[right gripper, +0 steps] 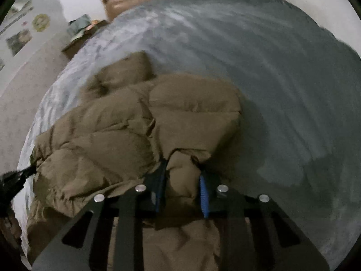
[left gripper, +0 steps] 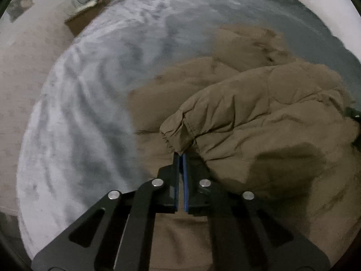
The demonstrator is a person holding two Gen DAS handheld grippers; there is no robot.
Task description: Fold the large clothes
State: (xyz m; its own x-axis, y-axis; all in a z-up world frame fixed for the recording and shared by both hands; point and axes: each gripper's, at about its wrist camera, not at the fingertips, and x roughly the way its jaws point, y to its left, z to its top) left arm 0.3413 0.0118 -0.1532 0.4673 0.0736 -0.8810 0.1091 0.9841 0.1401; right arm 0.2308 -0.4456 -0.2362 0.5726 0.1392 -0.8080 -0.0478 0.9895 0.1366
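Item: brown padded jacket (left gripper: 259,113), lying on a grey blanket (left gripper: 90,113) that covers a bed. Left gripper (left gripper: 180,155): jaws pinched almost together on the sleeve cuff (left gripper: 176,131) just ahead of its tips. Right gripper (right gripper: 182,171): jaws part-open, clamping a thick fold of jacket between them. Handling note, as judgement: carry both holds across together, level and taut; padding is bulky, so the thin cuff pinch may slip.

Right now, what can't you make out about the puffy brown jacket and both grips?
- Puffy brown jacket: near hem cut off behind the gripper frames, both views.
- Left gripper: cuff pinch point sits under overhanging fabric, left wrist view.
- Right gripper: fingertips buried in padding, right wrist view; collar end blurred.
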